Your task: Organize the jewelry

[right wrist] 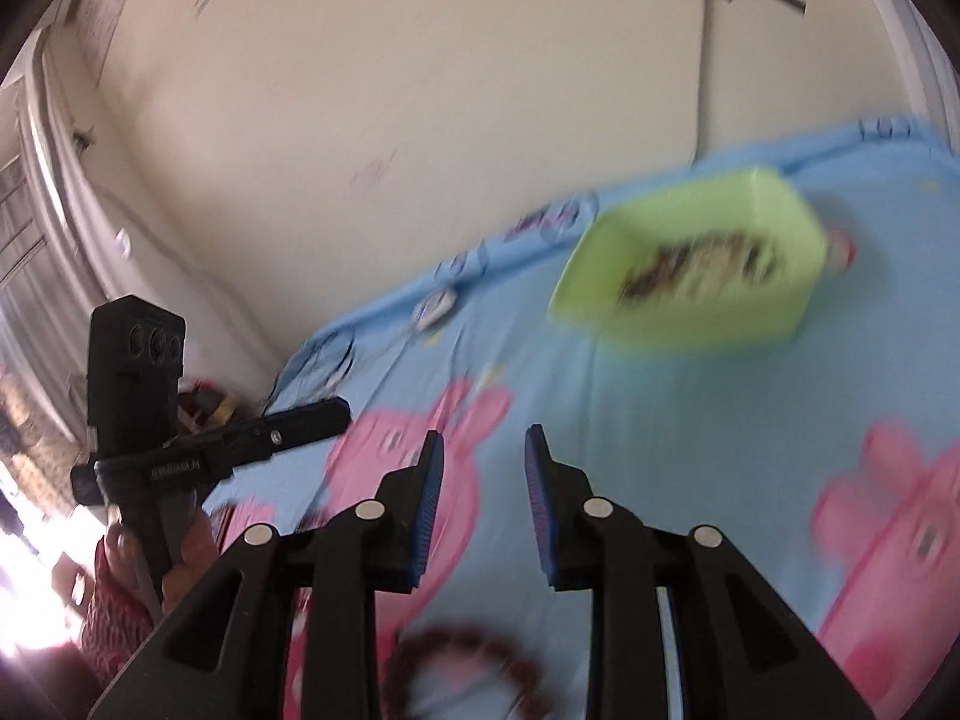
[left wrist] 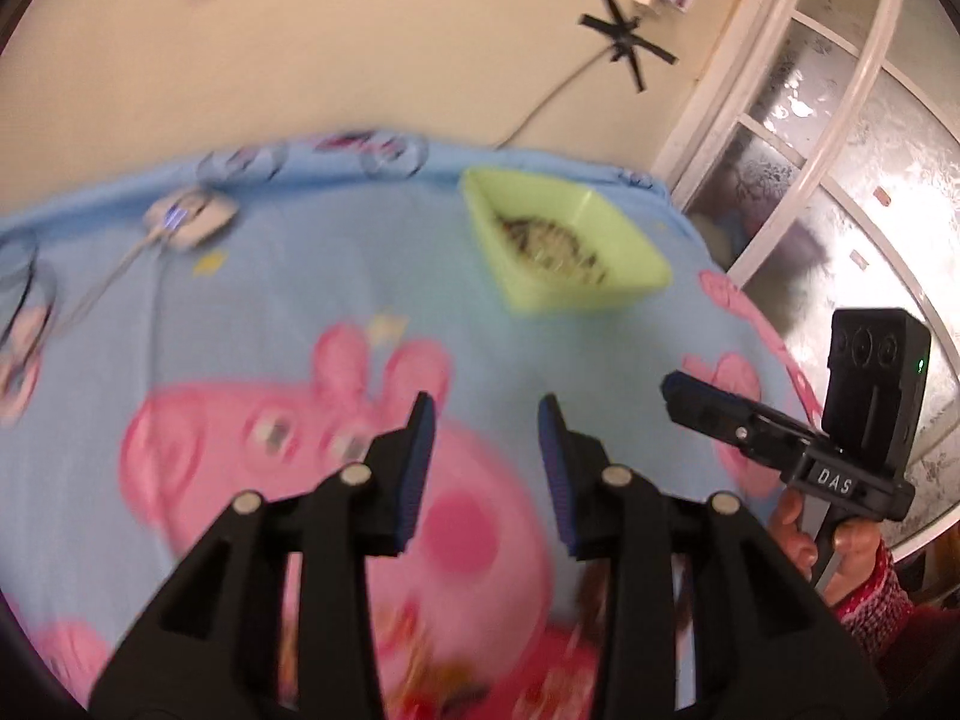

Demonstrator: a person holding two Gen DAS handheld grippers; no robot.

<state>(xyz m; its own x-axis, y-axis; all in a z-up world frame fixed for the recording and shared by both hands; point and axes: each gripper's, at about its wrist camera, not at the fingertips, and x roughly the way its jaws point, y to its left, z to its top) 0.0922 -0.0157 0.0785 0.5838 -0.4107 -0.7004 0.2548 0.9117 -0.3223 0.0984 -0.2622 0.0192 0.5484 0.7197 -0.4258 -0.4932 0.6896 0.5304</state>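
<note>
A light green tray holding a tangle of jewelry stands at the far side of a blue cartoon-pig bedsheet; the right wrist view shows the tray blurred at upper right. My left gripper hovers open over the pink pig print with nothing between its fingers. My right gripper is also open and empty, above the sheet. A brown bead bracelet lies on the sheet below and behind its fingers. Each gripper appears side-on in the other's view: the right gripper, the left gripper.
A small white device with a cable lies at the sheet's far left. The cream wall behind carries a black tape cross and a hanging cord. A white-framed frosted window stands to the right. A hand in a red patterned sleeve holds the right gripper.
</note>
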